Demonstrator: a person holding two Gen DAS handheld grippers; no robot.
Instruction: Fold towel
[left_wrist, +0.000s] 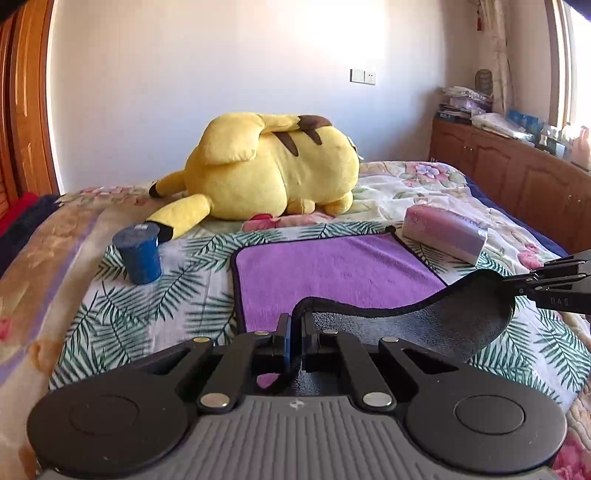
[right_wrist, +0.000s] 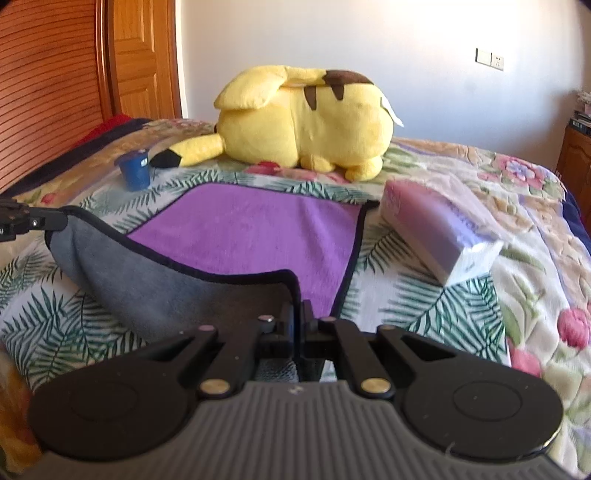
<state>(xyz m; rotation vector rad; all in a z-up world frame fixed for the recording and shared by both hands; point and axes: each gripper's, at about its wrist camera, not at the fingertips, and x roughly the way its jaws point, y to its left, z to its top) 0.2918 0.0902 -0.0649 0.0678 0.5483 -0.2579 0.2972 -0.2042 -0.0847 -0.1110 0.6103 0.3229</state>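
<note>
A purple towel (left_wrist: 332, 273) with a grey underside and a black hem lies on the bed; it also shows in the right wrist view (right_wrist: 243, 232). My left gripper (left_wrist: 295, 325) is shut on the towel's near left corner and holds it raised. My right gripper (right_wrist: 298, 314) is shut on the near right corner. The near edge hangs lifted between the two grippers, grey side (right_wrist: 122, 273) up, curling over the purple part. The right gripper shows at the right edge of the left wrist view (left_wrist: 524, 286). The left gripper shows at the left edge of the right wrist view (right_wrist: 55, 218).
A yellow plush toy (left_wrist: 269, 173) lies just behind the towel. A blue cup (left_wrist: 140, 254) stands to the towel's far left. A wrapped pink-purple pack (left_wrist: 447, 232) lies at its far right. The floral bedspread (left_wrist: 147, 310) is underneath. A wooden cabinet (left_wrist: 517, 177) runs along the right.
</note>
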